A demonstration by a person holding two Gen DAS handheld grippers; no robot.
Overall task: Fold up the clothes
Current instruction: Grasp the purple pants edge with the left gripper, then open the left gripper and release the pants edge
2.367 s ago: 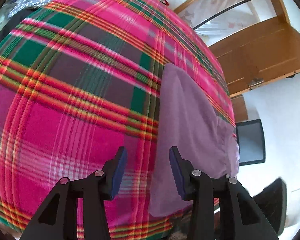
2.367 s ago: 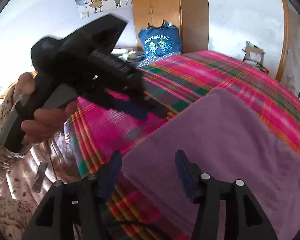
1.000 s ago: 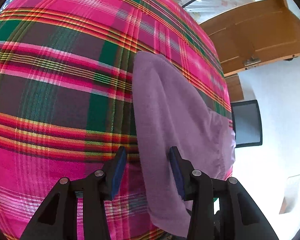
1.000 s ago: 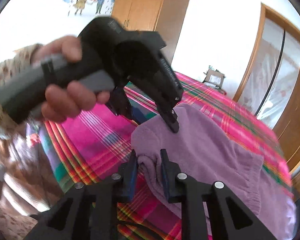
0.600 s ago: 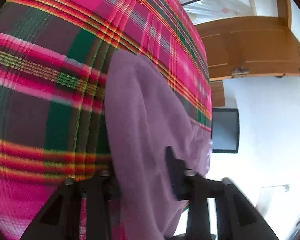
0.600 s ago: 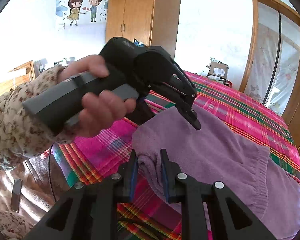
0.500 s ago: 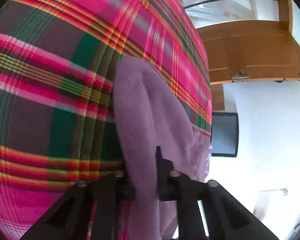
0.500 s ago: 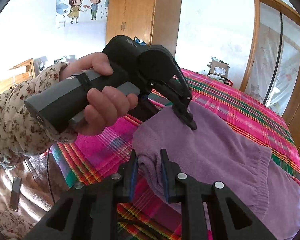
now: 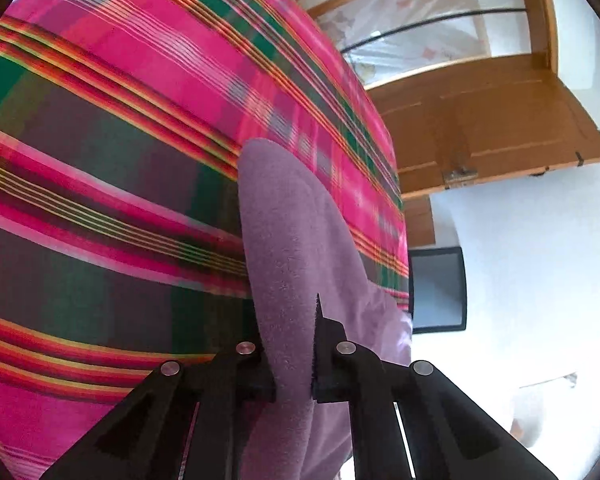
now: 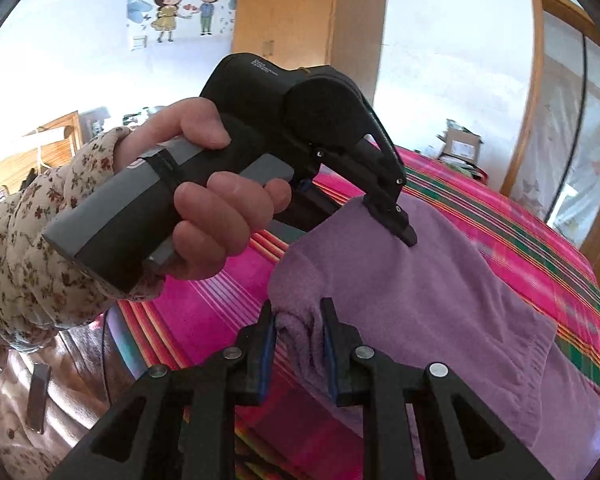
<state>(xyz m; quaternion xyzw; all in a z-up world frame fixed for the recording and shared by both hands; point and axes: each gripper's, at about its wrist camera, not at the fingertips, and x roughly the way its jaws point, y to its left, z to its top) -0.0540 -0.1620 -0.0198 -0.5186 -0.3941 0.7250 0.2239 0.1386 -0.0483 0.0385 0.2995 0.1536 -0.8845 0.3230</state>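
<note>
A purple fleece garment point(image 9: 296, 240) lies on a bed with a pink, green and red plaid cover point(image 9: 120, 160). My left gripper point(image 9: 292, 332) is shut on a raised fold at its near edge; the cloth fills the gap between the pads. In the right wrist view that left gripper point(image 10: 400, 224), held by a hand point(image 10: 220, 208) in a floral sleeve, pinches the far corner of the garment point(image 10: 420, 300). My right gripper point(image 10: 298, 316) is shut on the bunched near corner. The edge between both grippers is lifted off the plaid cover point(image 10: 204, 312).
A wooden door point(image 9: 480, 128) and a dark flat panel point(image 9: 438, 288) stand beyond the bed's right side. A wooden wardrobe point(image 10: 300, 40), a cardboard box point(image 10: 460, 144) and a glass sliding door point(image 10: 572, 140) stand behind the bed. The bed's near edge is just below my right gripper.
The left gripper, open around the garment's edge a second ago, has closed on it. Both grippers have then shifted across the bed, raising that edge. The right grip is unchanged.
</note>
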